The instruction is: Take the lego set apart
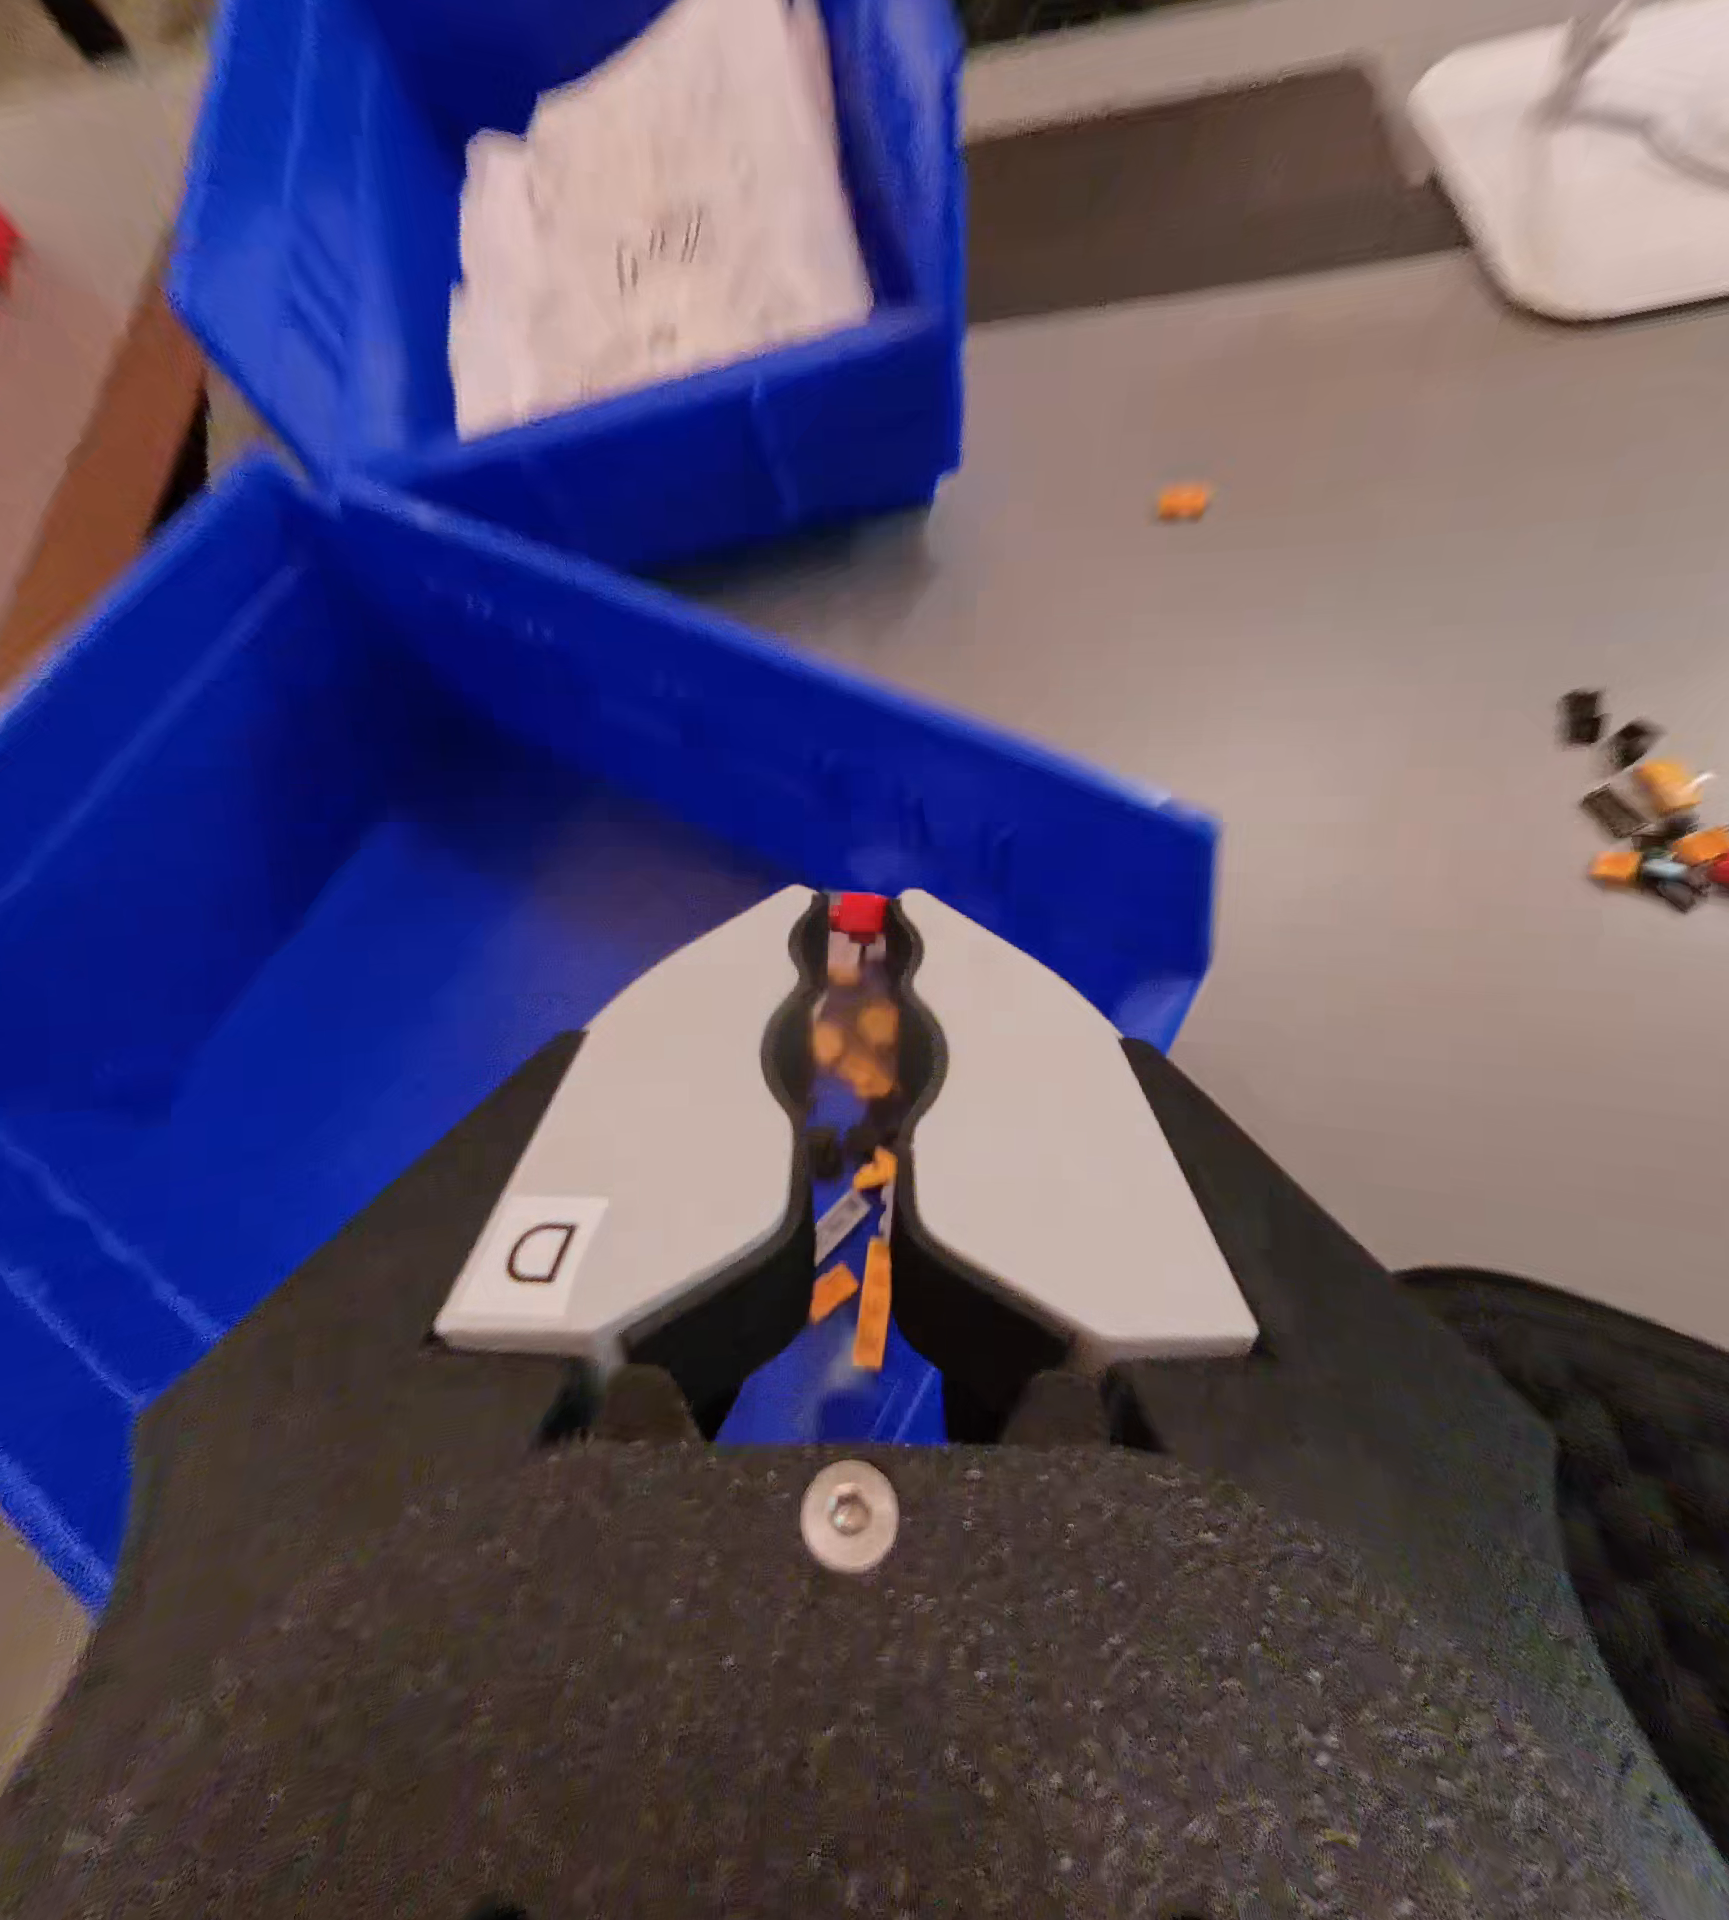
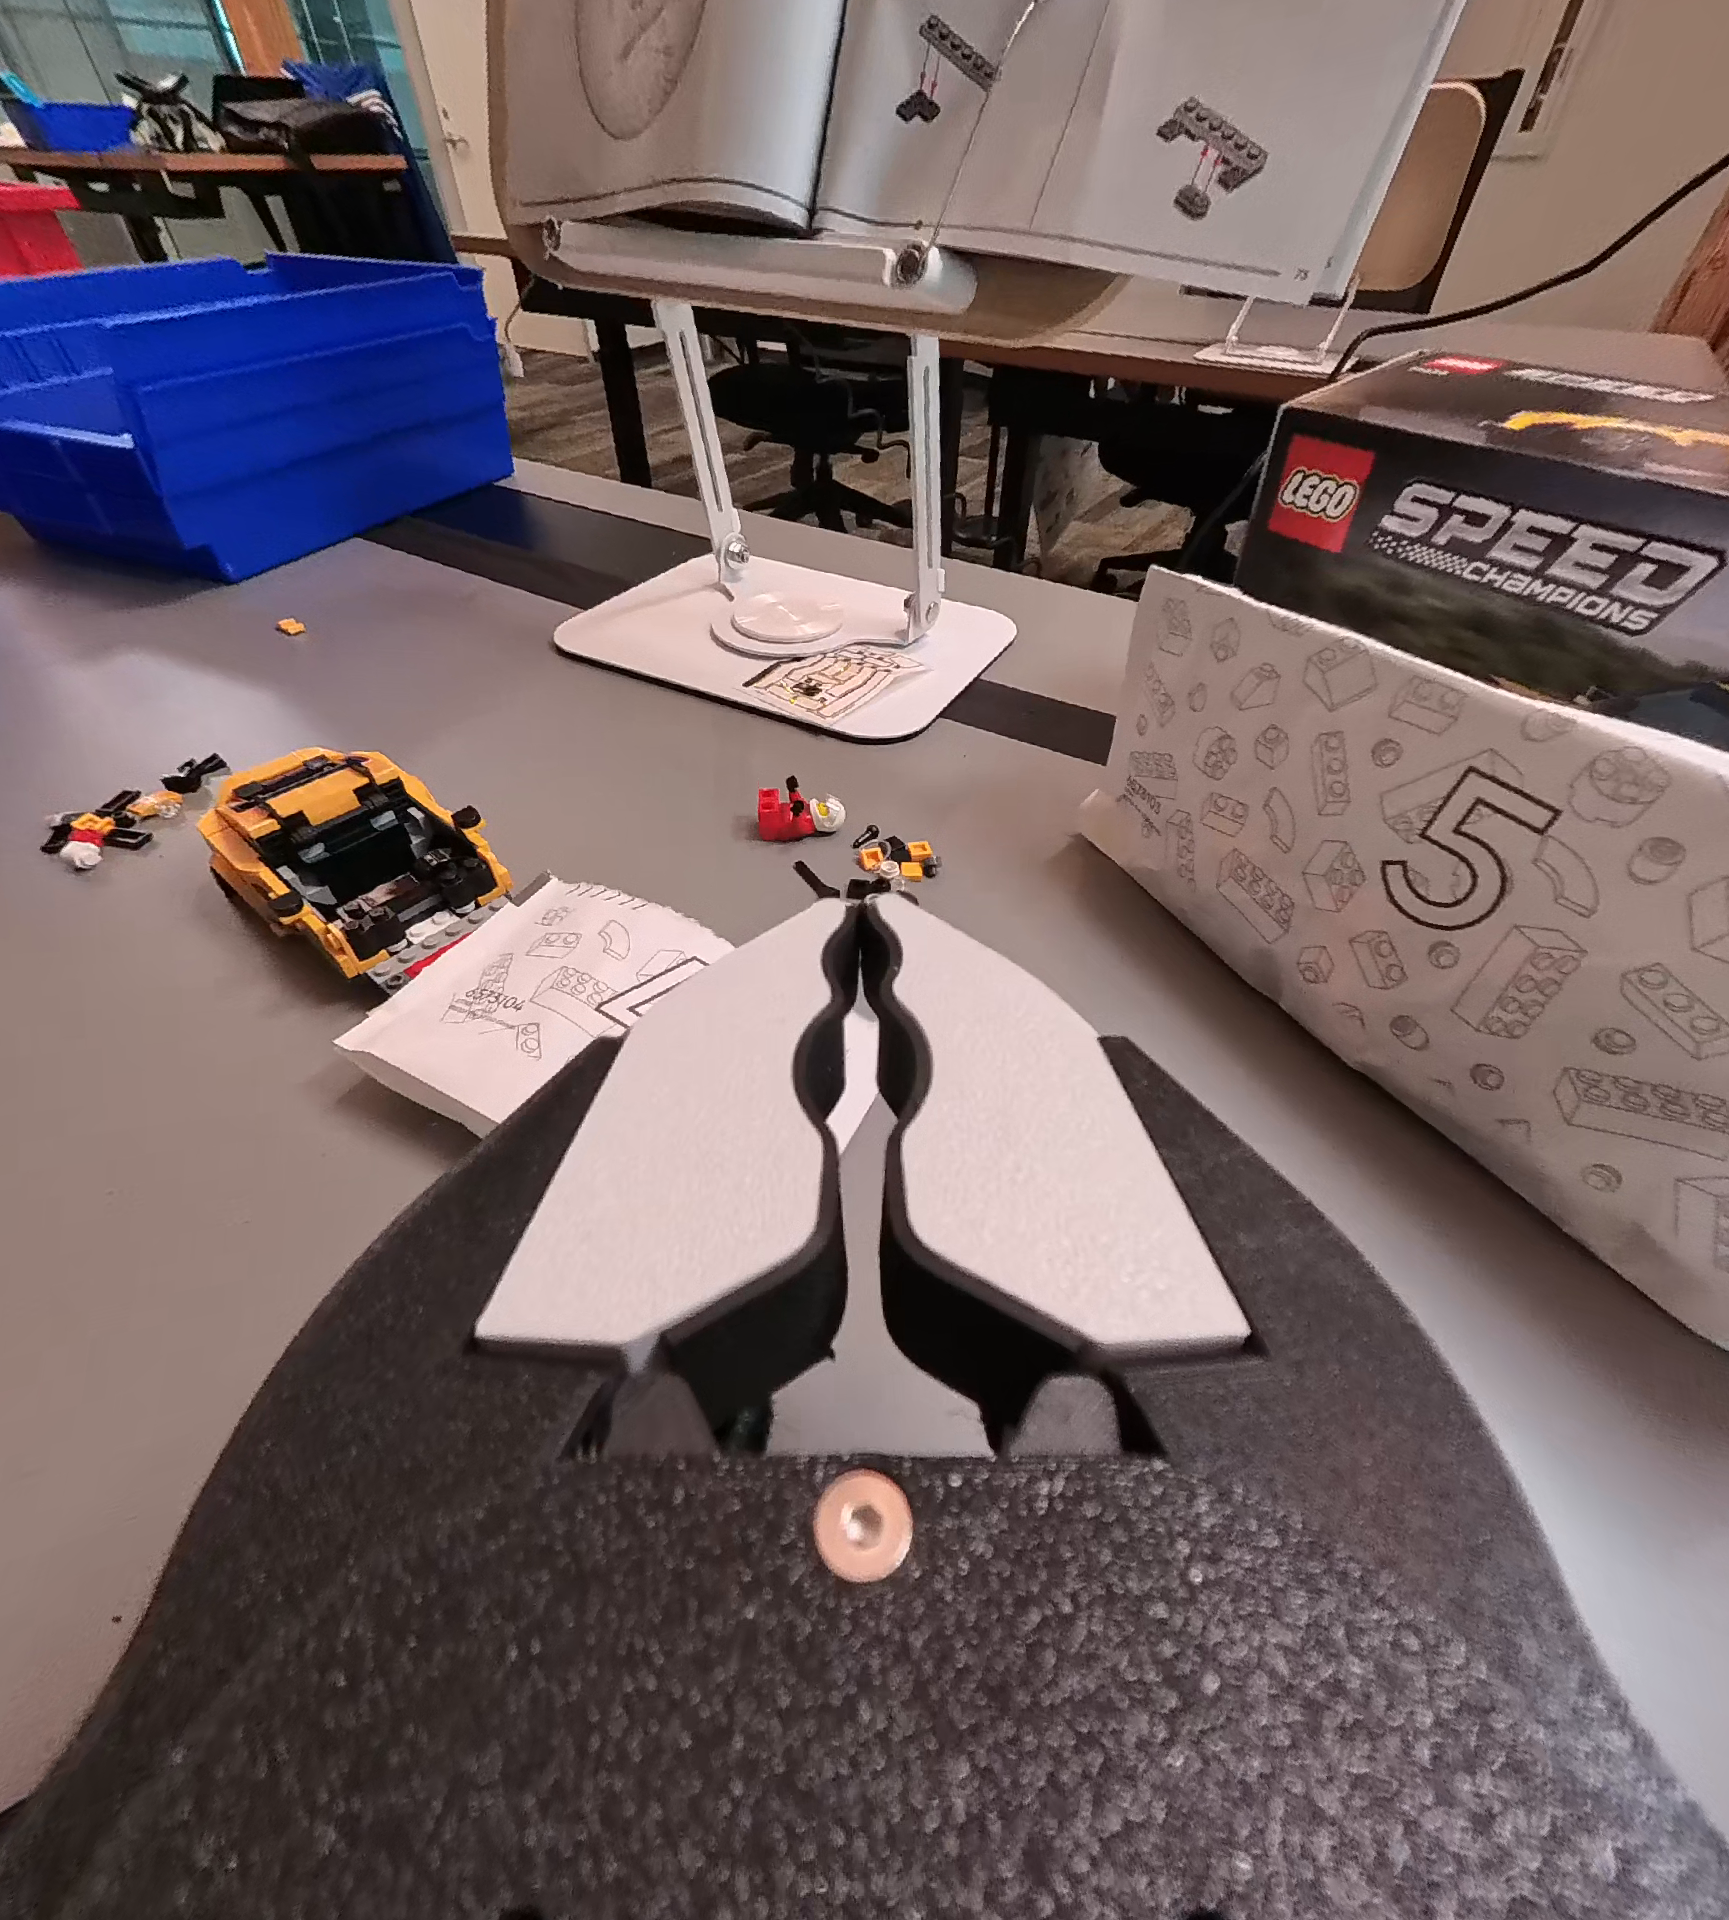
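Red brick [image 1: 858,916] — left gripper [image 1: 858,902] above bin [image 1: 216,831]

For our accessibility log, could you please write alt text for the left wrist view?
The left gripper pinches a small red piece above a blue bin holding loose orange pieces. A second blue bin holds white paper.

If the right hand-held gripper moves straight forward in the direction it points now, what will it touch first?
Probably the small pile of loose pieces lying on the table just beyond the shut tips of the right hand-held gripper. The red figure lies slightly farther, to the left. Depth is unclear; it might pass above them.
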